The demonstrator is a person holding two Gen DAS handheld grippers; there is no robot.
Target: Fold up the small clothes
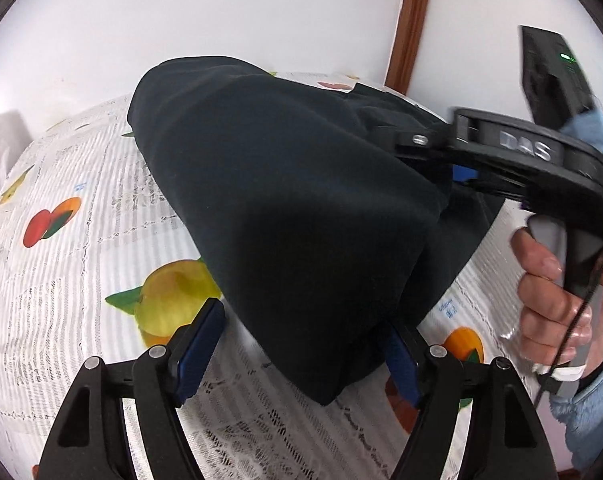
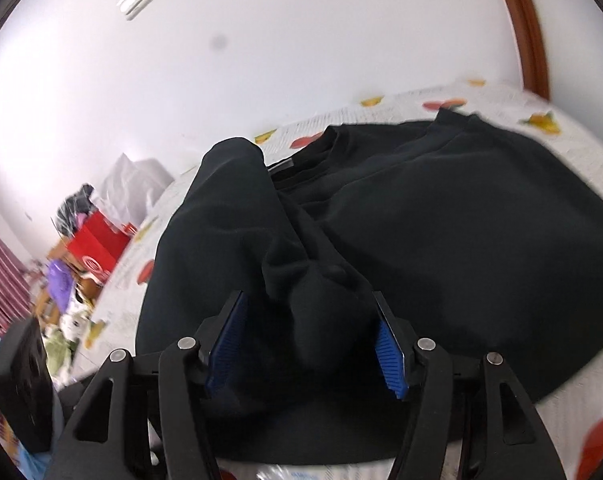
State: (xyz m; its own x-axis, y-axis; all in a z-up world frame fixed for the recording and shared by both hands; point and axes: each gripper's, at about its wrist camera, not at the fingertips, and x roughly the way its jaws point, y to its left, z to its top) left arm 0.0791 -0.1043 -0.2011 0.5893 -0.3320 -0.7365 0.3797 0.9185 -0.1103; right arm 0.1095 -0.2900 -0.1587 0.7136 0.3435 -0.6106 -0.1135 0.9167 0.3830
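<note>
Fruit-print tablecloth (image 1: 61,280) bears black shirt (image 1: 293,200); grippers open.

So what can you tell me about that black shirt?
The shirt is plain black, soft-looking knit, with a round ribbed collar and a small label inside the neck. It lies on the fruit-print tablecloth, one side folded over the middle into a rumpled hump. Cloth bunches between the open pads of the right gripper; a corner sits between the open left gripper.

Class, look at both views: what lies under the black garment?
The black garment rests on a fruit-printed tablecloth, which shows all around its edges. Whatever sits directly beneath the cloth's folded middle is covered and cannot be seen.
</note>
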